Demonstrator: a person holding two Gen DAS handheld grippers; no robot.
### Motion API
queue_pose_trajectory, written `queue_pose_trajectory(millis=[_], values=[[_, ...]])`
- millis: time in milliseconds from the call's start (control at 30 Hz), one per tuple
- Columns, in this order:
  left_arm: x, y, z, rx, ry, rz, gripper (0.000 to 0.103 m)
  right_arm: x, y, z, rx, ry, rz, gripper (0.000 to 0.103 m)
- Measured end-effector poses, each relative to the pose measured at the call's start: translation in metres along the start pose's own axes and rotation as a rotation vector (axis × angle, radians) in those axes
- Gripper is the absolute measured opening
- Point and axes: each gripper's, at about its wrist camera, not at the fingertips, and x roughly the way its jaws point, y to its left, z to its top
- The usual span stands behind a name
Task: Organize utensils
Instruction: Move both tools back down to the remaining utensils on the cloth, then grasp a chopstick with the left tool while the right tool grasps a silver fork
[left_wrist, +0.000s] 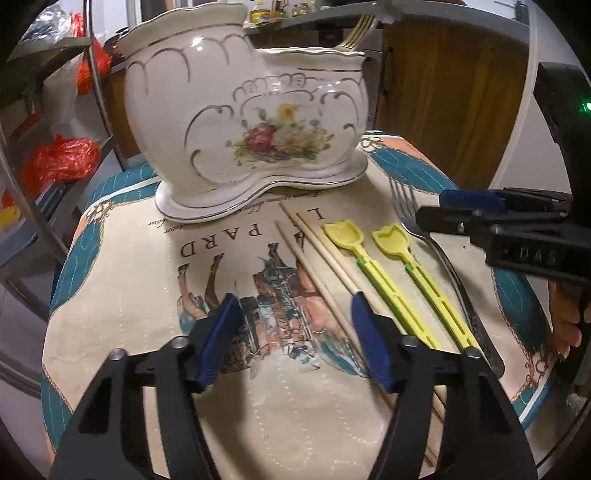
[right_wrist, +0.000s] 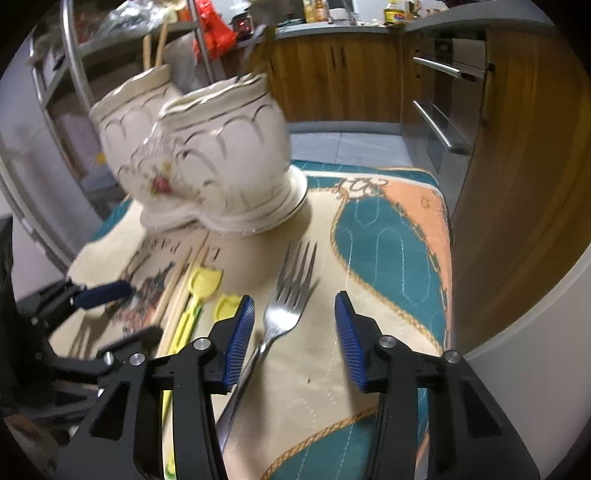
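You are holding the right gripper (right_wrist: 294, 339) wide and empty low in its frame, with the fork (right_wrist: 284, 314) lying on the cloth (right_wrist: 388, 243) just inside the left pad; closing from here, you are risking pushing the handle sideways rather than pinching it. Your left gripper (left_wrist: 291, 339) is also gaping and empty at the bottom of its frame, its right pad sitting over the chopsticks (left_wrist: 317, 266), so you are likely to roll them into the yellow scoops (left_wrist: 369, 258) beside them. Farther up, the holder (left_wrist: 243, 122) is standing at the cloth's far end, already carrying a gold fork (left_wrist: 356, 31); you are risking clipping its rim.
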Motion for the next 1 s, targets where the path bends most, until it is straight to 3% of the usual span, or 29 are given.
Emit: queue_pose_trajectory(millis=[167,500,733,800,1000], values=[[-0.001,0.003,0.001,0.025,-0.004,-0.005,0.040,0.004,0.015,-0.006,-0.059,0.031,-0.007,0.040],[-0.003,0.009,0.004,0.090,0.013,-0.030,0.018,-0.001,0.022,-0.020,-0.107,0.029,-0.031,0.029],[-0.008,0.014,0.003,0.152,0.050,-0.049,0.016,-0.005,0.023,-0.018,-0.148,0.078,-0.016,0.011],[-0.009,0.015,0.003,0.168,0.063,-0.050,0.011,-0.007,0.022,-0.019,-0.156,0.094,-0.022,0.006],[-0.019,0.022,-0.009,0.229,0.094,-0.060,0.008,-0.017,0.009,-0.026,-0.157,0.135,-0.010,0.006]])
